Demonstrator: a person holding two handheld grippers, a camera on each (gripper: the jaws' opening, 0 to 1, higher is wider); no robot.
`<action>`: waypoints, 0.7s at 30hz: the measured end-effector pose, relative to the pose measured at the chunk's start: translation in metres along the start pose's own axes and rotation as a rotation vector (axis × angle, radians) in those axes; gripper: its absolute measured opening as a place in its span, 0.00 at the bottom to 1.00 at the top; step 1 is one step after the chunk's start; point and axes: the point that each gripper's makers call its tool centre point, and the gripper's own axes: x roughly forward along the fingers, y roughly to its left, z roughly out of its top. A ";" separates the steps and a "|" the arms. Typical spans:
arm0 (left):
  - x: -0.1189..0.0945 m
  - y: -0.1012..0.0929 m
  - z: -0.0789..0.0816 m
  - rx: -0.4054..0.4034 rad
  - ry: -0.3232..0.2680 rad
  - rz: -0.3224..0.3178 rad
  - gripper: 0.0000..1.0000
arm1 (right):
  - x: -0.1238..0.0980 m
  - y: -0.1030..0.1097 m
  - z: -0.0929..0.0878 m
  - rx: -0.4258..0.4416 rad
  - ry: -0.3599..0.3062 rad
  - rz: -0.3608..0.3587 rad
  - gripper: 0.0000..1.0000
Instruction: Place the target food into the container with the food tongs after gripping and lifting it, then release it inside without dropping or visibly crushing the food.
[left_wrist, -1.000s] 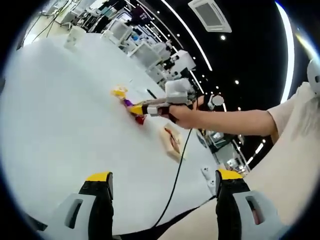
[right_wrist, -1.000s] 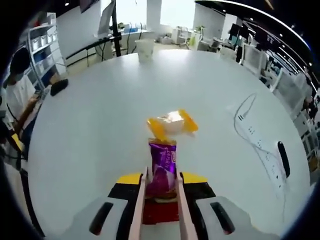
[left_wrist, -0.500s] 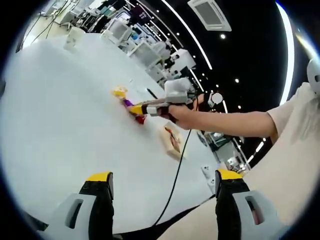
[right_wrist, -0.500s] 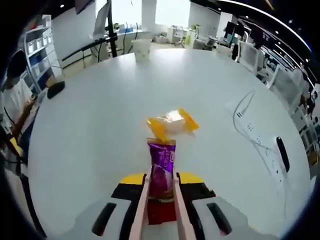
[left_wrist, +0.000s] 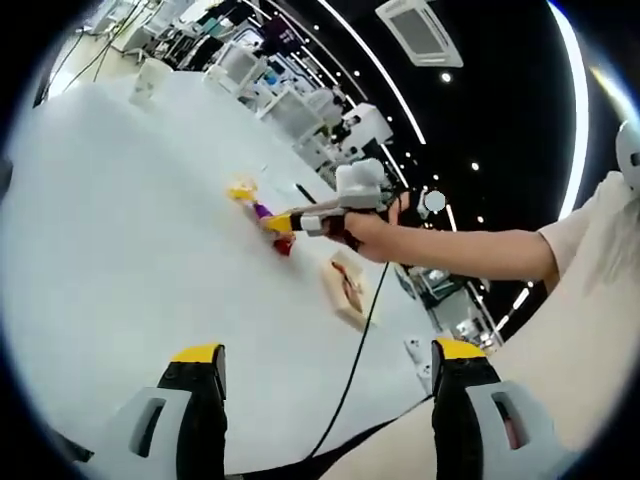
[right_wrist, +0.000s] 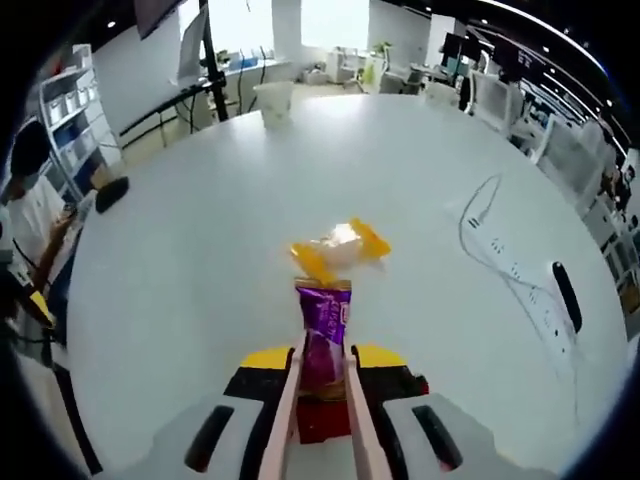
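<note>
In the right gripper view my right gripper is shut on pink food tongs. The tongs pinch an upright purple snack packet. Just beyond it a yellow packet lies on the white table. A red packet shows below the tongs. From the left gripper view, a hand holds the right gripper with the purple packet above the table, near the yellow packet. A beige container sits to its right. My left gripper is open, holding nothing.
A paper cup stands at the table's far side. A white power strip with its cord and a black pen-like object lie at the right. A black mouse rests near the left edge. A black cable crosses the table.
The tongs have closed tighter on the purple packet, and the right gripper has risen slightly with it. The left gripper has stayed put.
</note>
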 end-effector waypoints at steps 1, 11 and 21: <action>0.001 0.001 0.000 -0.004 0.000 0.000 0.83 | -0.002 -0.001 0.000 0.009 -0.004 -0.002 0.21; 0.001 -0.006 0.017 0.037 -0.031 -0.014 0.81 | -0.019 -0.005 0.004 0.052 -0.035 -0.027 0.21; 0.004 -0.030 0.029 0.104 -0.007 -0.093 0.82 | -0.077 0.003 0.005 0.188 -0.152 -0.022 0.21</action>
